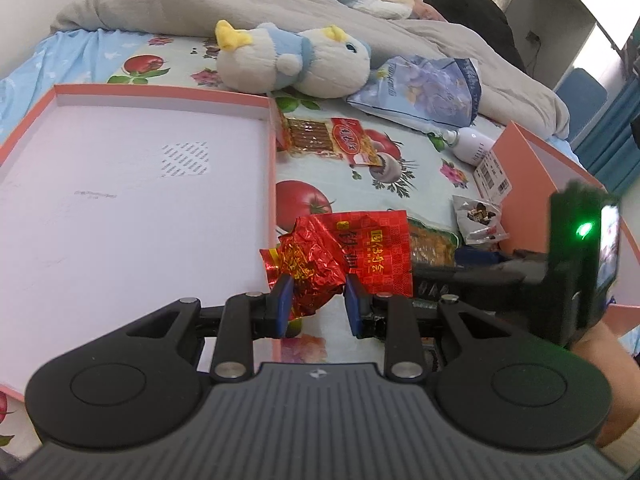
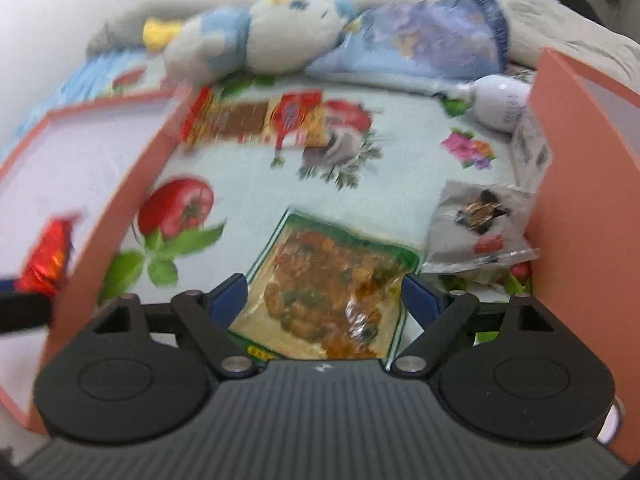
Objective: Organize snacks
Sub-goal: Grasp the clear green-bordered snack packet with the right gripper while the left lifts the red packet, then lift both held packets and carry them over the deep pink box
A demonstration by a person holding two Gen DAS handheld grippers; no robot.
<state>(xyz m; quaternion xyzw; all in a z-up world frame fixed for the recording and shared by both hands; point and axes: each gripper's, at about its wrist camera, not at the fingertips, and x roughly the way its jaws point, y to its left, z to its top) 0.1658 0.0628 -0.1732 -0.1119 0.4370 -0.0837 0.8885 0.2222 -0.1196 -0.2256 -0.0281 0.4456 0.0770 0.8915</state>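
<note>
Left gripper [image 1: 316,300] clamps red foil packet [image 1: 320,264]; right gripper [image 2: 324,300] spread over green-edged pouch [image 2: 328,296].

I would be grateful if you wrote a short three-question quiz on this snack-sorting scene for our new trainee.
1. True or false: the left gripper is shut on the red foil packet.
2. Which packet lies between the open jaws of the right gripper?
A. the blue-purple bag
B. the green-edged clear packet
C. the grey sachet
3. Fill in: the plush toy lies beyond the far edge of the pink ____.

Key: 1 true; 2 B; 3 box lid, whose white inside holds no snack.
</note>
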